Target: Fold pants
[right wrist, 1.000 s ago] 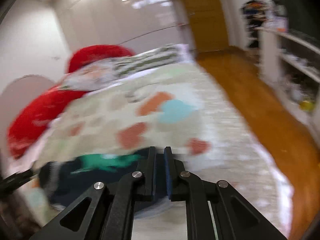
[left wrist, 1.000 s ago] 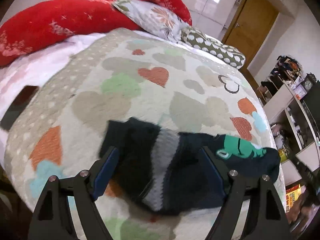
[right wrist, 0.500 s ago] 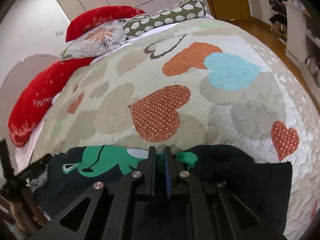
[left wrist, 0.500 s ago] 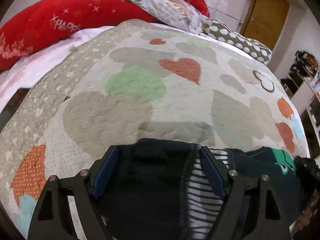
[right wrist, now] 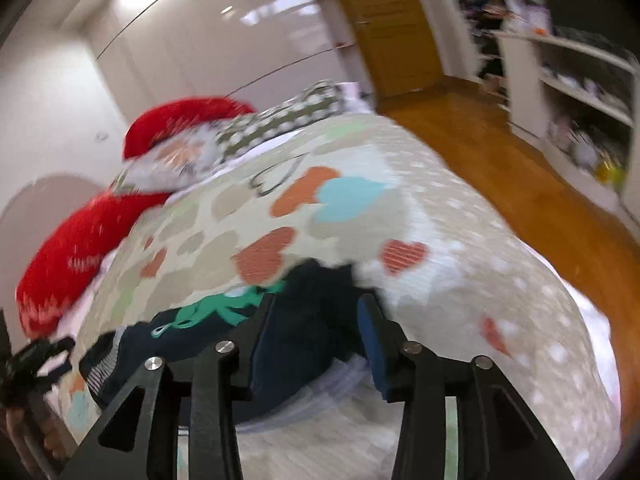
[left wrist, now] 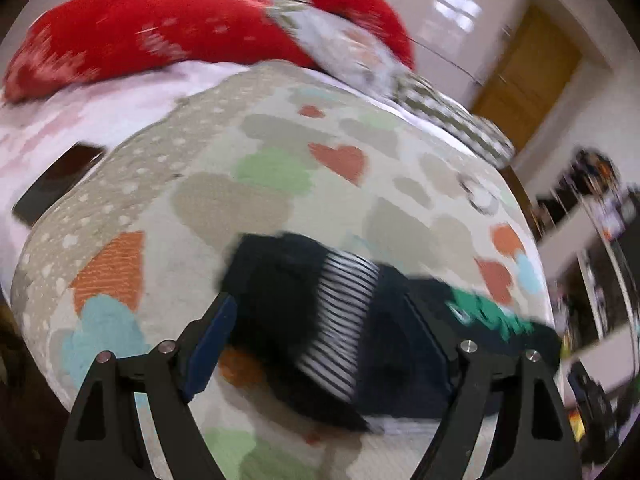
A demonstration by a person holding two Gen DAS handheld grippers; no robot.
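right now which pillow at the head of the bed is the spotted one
The olive pillow with white spots, at the end of the row nearest the wooden door. The red pillows and the floral one lie beyond it.

Both views are bright with soft indoor light. Glare streaks the glossy white wardrobe doors and the same panels in the left view. Motion blur smears both pictures: the red pillows, the heart-patterned bedspread and the shelves lose their edges, while the black tool frames at the bottom stay sharp. Fisheye distortion bulges the bed into a dome and bends the door; dark vignetting fills the corners. Shadows are faint.
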